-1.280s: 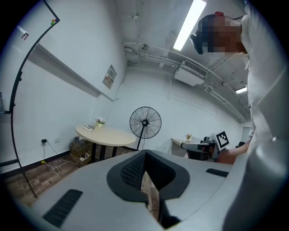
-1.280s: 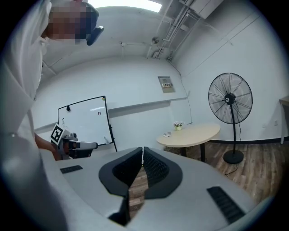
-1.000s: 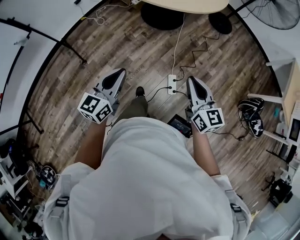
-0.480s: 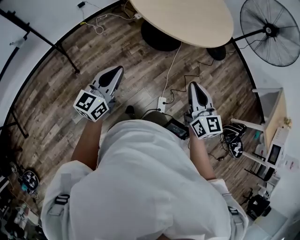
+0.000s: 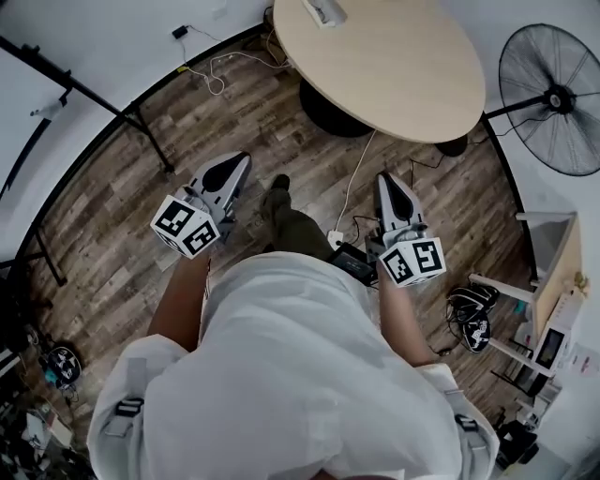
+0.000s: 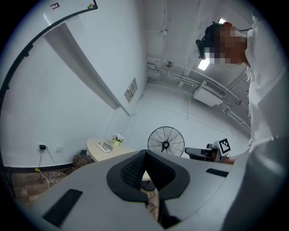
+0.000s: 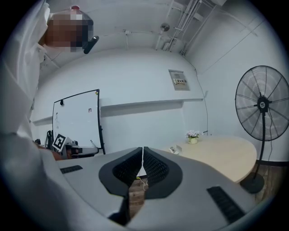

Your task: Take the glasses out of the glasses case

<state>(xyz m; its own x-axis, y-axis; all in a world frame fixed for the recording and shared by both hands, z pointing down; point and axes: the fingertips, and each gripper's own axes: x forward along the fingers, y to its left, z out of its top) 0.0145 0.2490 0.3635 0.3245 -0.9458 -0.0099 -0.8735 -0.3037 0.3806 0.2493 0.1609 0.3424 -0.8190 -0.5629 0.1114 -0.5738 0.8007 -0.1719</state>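
Note:
A small pale object that may be the glasses case (image 5: 323,11) lies on the round beige table (image 5: 403,66) at the far top of the head view. The same object (image 6: 104,147) shows small in the left gripper view and again (image 7: 176,149) in the right gripper view; no glasses are visible. My left gripper (image 5: 234,164) is held over the wooden floor, well short of the table, shut with nothing in it. My right gripper (image 5: 389,183) is level with it, also shut and empty. The jaws meet in both gripper views (image 6: 145,155) (image 7: 142,151).
A standing fan (image 5: 553,98) is right of the table. A power strip (image 5: 334,238) and cables lie on the floor between the grippers. A small flower pot (image 7: 193,136) sits on the table. A whiteboard (image 7: 76,122) stands to the left. Shelving (image 5: 548,281) fills the right edge.
The person has walked toward the table, which has come much further into the head view. Both grippers stay shut and keep their places in front of the body.

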